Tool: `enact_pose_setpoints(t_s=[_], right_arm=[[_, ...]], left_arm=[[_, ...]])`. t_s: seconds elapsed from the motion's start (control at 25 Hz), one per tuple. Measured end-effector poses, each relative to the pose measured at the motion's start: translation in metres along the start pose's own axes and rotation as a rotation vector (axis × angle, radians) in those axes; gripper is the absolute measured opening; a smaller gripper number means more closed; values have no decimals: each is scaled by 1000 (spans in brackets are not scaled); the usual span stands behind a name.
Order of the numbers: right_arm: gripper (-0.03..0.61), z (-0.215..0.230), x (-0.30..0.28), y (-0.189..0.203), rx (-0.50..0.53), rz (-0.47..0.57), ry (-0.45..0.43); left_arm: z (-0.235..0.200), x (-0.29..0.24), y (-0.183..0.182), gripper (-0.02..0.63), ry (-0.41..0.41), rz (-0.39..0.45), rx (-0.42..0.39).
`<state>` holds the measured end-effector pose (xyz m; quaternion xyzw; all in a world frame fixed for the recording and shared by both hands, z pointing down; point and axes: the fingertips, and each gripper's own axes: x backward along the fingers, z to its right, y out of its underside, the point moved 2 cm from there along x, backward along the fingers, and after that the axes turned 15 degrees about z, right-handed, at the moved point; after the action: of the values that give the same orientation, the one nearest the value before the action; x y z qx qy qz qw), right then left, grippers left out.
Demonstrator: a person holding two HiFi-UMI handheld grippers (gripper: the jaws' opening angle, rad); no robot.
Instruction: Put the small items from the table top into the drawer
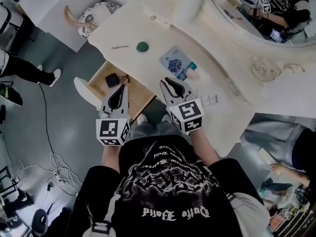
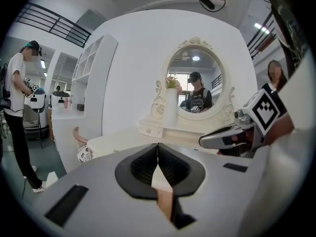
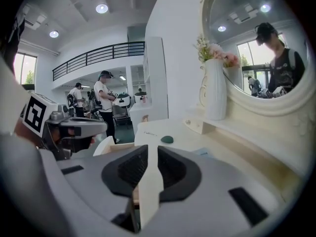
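The dark thing (image 1: 111, 79) lying in the open drawer (image 1: 139, 97) is too small to name, and the near end of the drawer is covered by the left gripper (image 1: 122, 87). A clear little bottle (image 1: 211, 100) at 3 o'clock from the right gripper (image 1: 167, 83) is partly behind that gripper's body. The mirror (image 1: 256, 9) is cut off at the top edge of the head view, and so is the vase (image 1: 190, 4).

The cream table (image 1: 148, 23) runs from 10 o'clock to 4 o'clock across the head view. On its top lie a green lump (image 1: 142, 46), a thin pin (image 1: 119, 47) just beside it at 9 o'clock, a blue card (image 1: 177, 63) and a pale pink piece (image 1: 193, 75) touching the card's lower corner. All are well apart from the drawer, which juts from the table's near side at 7 o'clock from the lump. A patterned stool (image 1: 96, 16) stands off the table's far left end, and a cable (image 1: 47, 127) trails over the grey floor (image 1: 74, 122).

Both grippers are held out side by side in front of the person's chest, pointing towards the table and a little down. The left gripper's jaws meet at their tips with nothing in them. The right gripper's jaws stand a narrow way apart, empty, the table edge showing through the gap.
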<state>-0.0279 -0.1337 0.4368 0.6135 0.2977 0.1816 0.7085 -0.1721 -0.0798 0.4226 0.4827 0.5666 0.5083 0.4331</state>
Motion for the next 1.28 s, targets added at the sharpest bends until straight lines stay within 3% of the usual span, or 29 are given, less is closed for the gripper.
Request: enact_pose_setpoints(t_s=[0.64,1.28], right_arm=[[11,53,60,5,42,16,176],[8,70,79,-3,47,82,224]], left_arm=[[54,-32,0,17,114,9,-6],[73,-37,0,15,137,12,-20]])
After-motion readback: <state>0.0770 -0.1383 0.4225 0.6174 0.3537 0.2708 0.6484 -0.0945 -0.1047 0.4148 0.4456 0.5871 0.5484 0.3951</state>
